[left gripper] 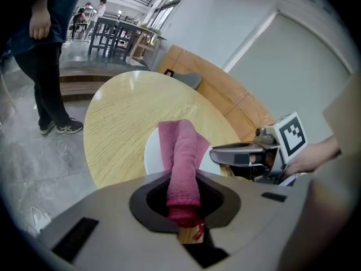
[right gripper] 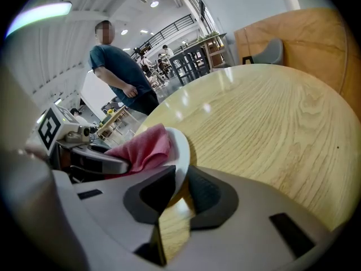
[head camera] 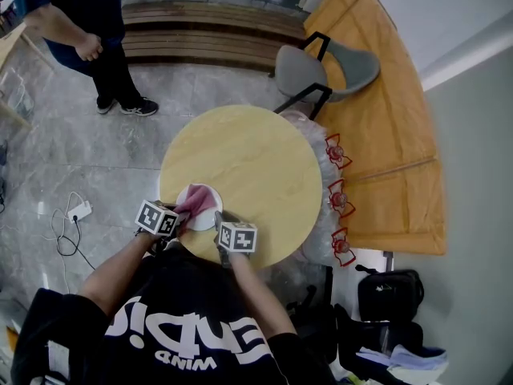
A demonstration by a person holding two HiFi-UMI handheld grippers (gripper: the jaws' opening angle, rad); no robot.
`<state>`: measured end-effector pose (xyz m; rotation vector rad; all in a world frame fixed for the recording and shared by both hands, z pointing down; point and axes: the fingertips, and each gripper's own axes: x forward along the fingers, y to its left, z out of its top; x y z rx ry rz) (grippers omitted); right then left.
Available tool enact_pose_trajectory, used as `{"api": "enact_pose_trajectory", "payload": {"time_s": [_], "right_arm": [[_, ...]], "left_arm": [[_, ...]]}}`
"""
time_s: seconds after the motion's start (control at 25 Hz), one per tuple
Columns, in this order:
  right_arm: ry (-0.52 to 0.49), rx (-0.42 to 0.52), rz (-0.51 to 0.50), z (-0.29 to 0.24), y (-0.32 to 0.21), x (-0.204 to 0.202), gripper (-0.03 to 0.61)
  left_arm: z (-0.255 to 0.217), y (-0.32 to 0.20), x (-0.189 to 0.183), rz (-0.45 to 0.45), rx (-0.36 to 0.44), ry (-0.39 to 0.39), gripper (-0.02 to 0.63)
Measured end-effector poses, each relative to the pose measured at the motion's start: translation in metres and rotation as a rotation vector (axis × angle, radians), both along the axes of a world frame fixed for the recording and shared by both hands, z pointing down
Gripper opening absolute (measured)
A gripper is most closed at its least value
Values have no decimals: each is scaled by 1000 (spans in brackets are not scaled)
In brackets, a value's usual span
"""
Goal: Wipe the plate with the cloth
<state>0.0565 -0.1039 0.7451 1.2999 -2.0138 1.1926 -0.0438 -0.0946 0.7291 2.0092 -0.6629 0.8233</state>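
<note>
A white plate [head camera: 205,216] [left gripper: 152,151] [right gripper: 181,151] sits near the front edge of the round wooden table [head camera: 256,167]. A pink cloth [head camera: 195,201] [left gripper: 183,157] [right gripper: 144,148] lies bunched on it. My left gripper [head camera: 178,224] [left gripper: 187,222] is shut on the near end of the cloth, which runs forward over the plate. My right gripper [head camera: 226,224] [right gripper: 177,193] is shut on the plate's rim, which stands tilted between its jaws. The two grippers are close together at the plate.
A grey chair [head camera: 321,69] stands at the table's far side beside an orange bench [head camera: 385,119]. A person [head camera: 80,30] stands on the tiled floor at the far left. A power strip and cable [head camera: 72,219] lie on the floor left; bags [head camera: 389,295] right.
</note>
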Motion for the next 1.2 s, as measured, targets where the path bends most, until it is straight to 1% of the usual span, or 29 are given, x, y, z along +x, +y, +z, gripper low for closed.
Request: {"api": "enact_pose_trajectory", "payload": {"time_s": [0.68, 0.84, 1.04, 1.2], "right_arm": [[-3, 6, -18, -2, -2, -1, 78], [-1, 9, -23, -4, -2, -3, 78], [9, -14, -17, -1, 0, 0, 80], [47, -30, -52, -7, 0, 6, 78]], "left_arm": [[-5, -18, -16, -21, 29, -28, 51], [-9, -27, -26, -61, 36, -39, 52], [-21, -48, -43, -87, 85, -97, 51], [-46, -70, -51, -87, 145, -101, 51]]}}
